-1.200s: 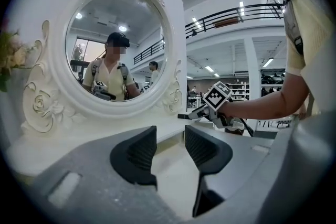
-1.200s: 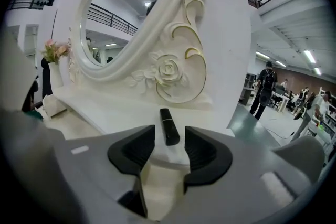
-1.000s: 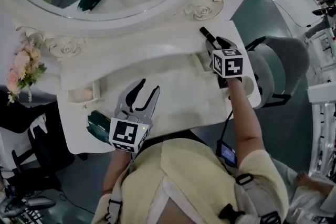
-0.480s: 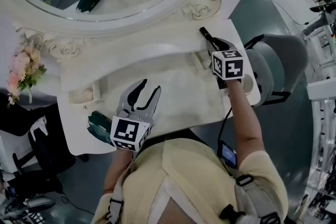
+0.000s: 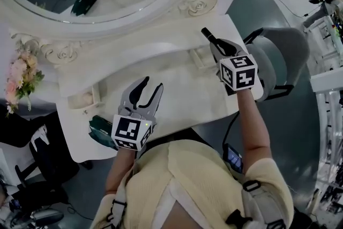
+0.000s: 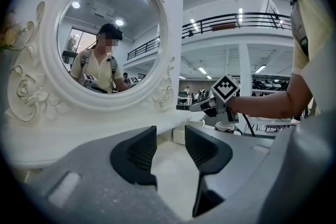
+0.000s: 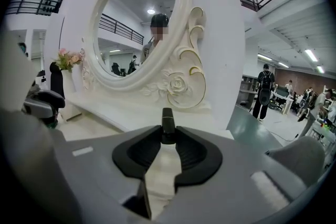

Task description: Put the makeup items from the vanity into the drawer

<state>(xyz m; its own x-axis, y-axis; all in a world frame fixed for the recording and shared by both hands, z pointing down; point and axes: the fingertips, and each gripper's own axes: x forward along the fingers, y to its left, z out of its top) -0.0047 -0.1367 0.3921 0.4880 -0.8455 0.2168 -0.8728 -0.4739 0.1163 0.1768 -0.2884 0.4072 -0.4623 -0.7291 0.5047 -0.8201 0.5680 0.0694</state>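
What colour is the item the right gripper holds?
The item is black; right gripper view shows it best.
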